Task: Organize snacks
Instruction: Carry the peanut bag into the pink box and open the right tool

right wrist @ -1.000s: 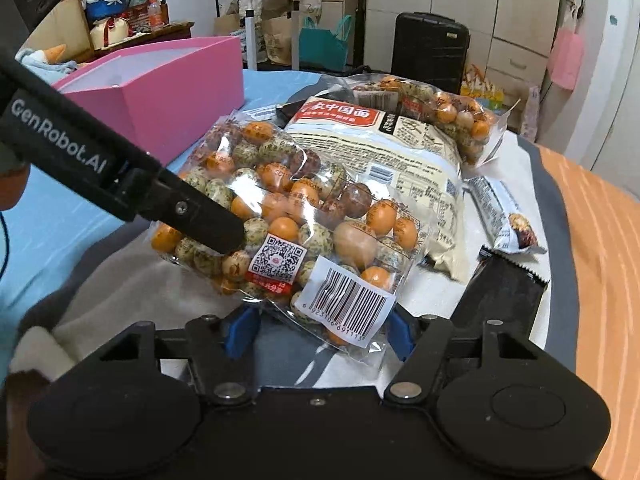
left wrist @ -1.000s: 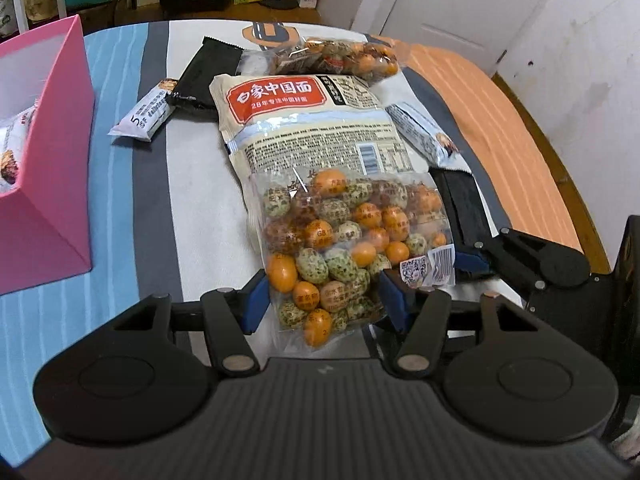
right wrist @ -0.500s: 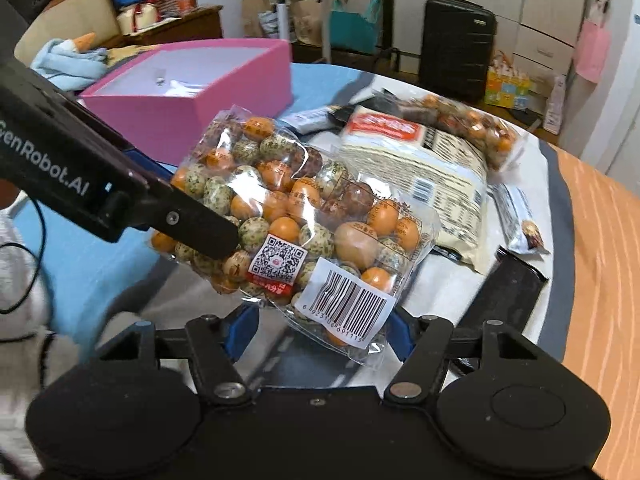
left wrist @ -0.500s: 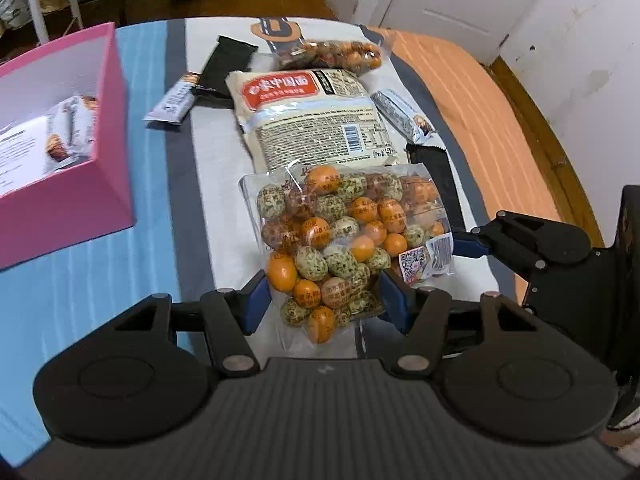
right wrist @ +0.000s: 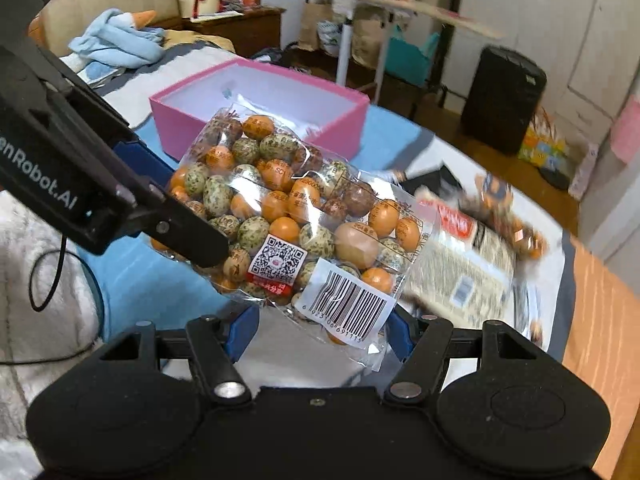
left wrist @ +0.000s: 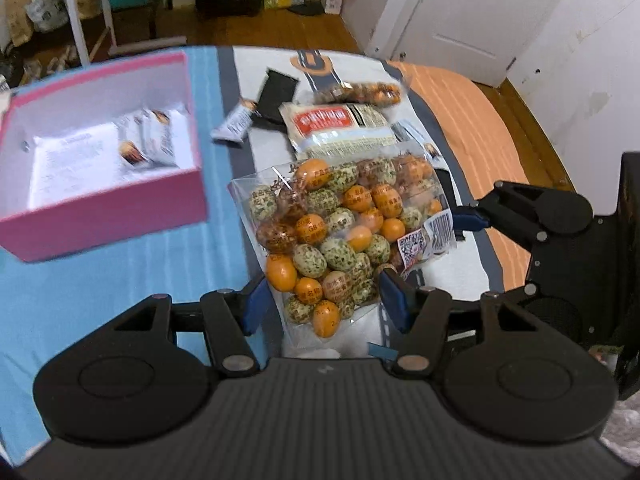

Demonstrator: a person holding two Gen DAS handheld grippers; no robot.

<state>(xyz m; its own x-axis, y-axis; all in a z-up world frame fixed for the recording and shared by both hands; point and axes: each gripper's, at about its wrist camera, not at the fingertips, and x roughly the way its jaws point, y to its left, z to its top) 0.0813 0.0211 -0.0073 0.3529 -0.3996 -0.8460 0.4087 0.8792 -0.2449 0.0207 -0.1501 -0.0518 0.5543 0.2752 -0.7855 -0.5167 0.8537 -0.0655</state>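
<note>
A clear bag of orange and speckled egg-shaped snacks point(left wrist: 340, 232) hangs above the table, held by both grippers. My left gripper point(left wrist: 324, 304) is shut on its near end. My right gripper point(right wrist: 320, 330) is shut on the end with the barcode point(right wrist: 352, 304); it also shows in the left wrist view point(left wrist: 468, 218). The bag shows in the right wrist view point(right wrist: 288, 216) too. The open pink box point(left wrist: 100, 200) stands to the left with small white packets point(left wrist: 148, 144) inside; it lies beyond the bag in the right wrist view point(right wrist: 260, 120).
On the striped cloth behind the bag lie a noodle pack with a red label point(left wrist: 336, 128), a second egg-snack bag point(left wrist: 360, 92), a black packet point(left wrist: 276, 92) and a small white bar point(left wrist: 236, 120). The orange table edge point(left wrist: 480, 128) runs at the right.
Both grippers have lifted the egg-snack bag up off the noodle pack and carried it left, toward the pink box. The inside of the box has come into view.
</note>
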